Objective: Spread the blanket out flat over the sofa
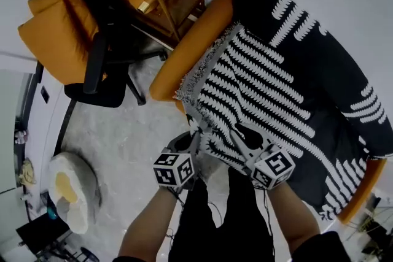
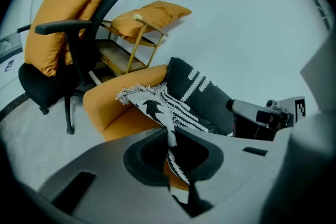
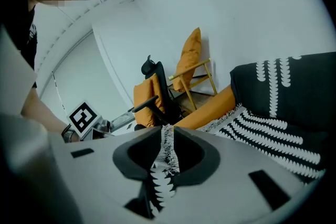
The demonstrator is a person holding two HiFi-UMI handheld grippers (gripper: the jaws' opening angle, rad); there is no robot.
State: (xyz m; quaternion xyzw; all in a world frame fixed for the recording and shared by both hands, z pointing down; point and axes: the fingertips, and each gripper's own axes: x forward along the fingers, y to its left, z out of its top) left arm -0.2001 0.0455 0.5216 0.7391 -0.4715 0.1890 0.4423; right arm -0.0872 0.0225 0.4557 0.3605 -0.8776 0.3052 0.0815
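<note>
Off at the left stands a black chair [image 1: 101,64], well apart from the work. Next comes the sofa [image 1: 190,52], whose long axis runs from its bare orange arm at upper left to the far arm at lower right in the head view. The blanket [image 1: 264,89] lies along that same axis over seat and back. Its striped part lies on the seat, with the fringed edge turned toward the bare arm and stopping just short of it.

At the near edge of the seat, the left gripper [image 1: 196,138] has its jaws pressed together on a fold of the striped cloth. Its own view shows the fabric rising from the pinch toward the fringe. Just beside it to the right, the right gripper [image 1: 241,139] is likewise clamped on the same near edge, with cloth filling its narrow gap.

Both grips sit close together near the left half of the sofa, and the bulk of the blanket lies ahead and to the right. The left hand is nearer the uncovered arm, so spreading likely means drawing the hands apart along the sofa's length — left toward the fringe, right toward the far arm.
</note>
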